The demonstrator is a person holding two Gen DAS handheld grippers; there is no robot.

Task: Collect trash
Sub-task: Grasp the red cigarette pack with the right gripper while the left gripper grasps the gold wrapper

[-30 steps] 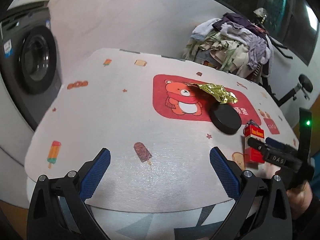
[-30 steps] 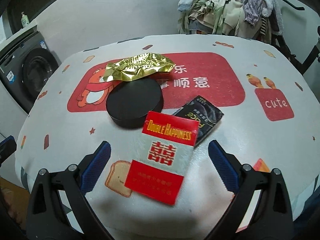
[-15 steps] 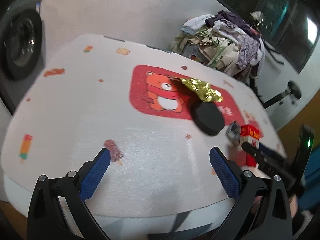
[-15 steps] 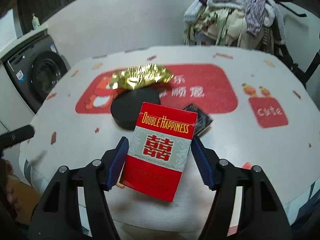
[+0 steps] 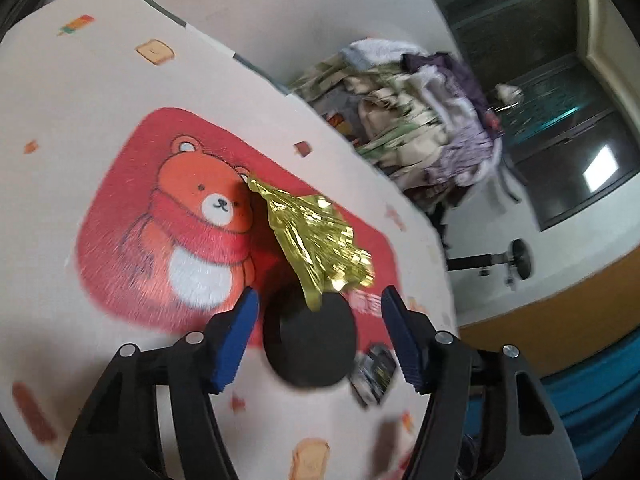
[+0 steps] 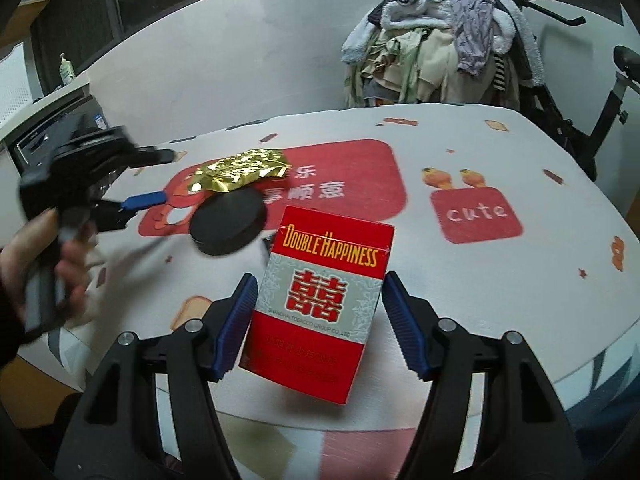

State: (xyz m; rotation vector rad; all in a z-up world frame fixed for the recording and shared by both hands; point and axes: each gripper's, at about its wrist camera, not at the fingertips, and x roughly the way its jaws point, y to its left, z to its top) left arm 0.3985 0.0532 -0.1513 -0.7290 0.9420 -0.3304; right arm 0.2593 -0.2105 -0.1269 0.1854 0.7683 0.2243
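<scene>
My right gripper (image 6: 318, 322) is shut on a red and white Double Happiness cigarette pack (image 6: 320, 300) and holds it lifted above the table's near edge. My left gripper (image 5: 318, 338) is open, its blue pads on either side of a black round disc (image 5: 310, 340) without touching it. A crumpled gold foil wrapper (image 5: 316, 236) rests partly on the disc's far edge. A small dark packet (image 5: 374, 372) lies just right of the disc. From the right wrist view the disc (image 6: 228, 224), the foil (image 6: 244, 166) and the left gripper (image 6: 140, 200) show at left.
The table (image 6: 500, 288) wears a white cloth with a red bear panel (image 5: 188, 216). A heap of clothes (image 6: 444, 52) on an exercise bike stands behind it. A washing machine (image 6: 48, 140) is at far left.
My left gripper has moved forward and right over the table until its fingers straddle the black disc. My right gripper closed on the cigarette pack and lifted it.
</scene>
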